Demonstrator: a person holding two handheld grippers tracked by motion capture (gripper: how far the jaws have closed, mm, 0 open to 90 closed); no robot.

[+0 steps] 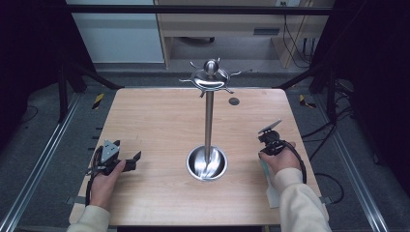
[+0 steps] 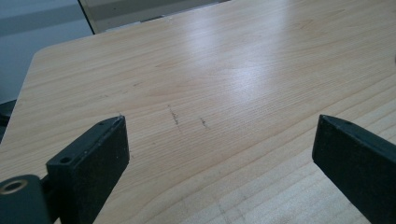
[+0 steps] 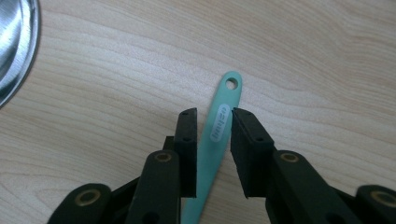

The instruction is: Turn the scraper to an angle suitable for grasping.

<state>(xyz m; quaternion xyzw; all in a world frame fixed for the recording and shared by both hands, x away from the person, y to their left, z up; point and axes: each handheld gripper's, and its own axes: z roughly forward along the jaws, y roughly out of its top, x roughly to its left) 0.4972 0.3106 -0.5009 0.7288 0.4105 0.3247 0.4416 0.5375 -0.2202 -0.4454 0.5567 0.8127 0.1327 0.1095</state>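
High view shows a wooden table [image 1: 159, 121] with a tall steel hook stand [image 1: 209, 121] near its middle, the round base dish toward the near edge and the hooked crown at the far end of the pole. At the near left, the left gripper [image 1: 129, 162] lies on the table in a person's left hand [image 1: 104, 186]; the left gripper view has its jaws spread wide over bare wood with nothing between them. At the near right, the right hand [image 1: 276, 162] holds the right gripper [image 1: 270, 131] pointing down at the table. Right gripper view shows the right gripper [image 3: 214, 140] with its jaws either side of a mint-green utensil handle [image 3: 219, 126] lying flat on the wood, one jaw close against it, a slim gap at the other, so not yet pinched. The handle's hanging hole points away from the gripper, and the stand's base rim sits at the far left.
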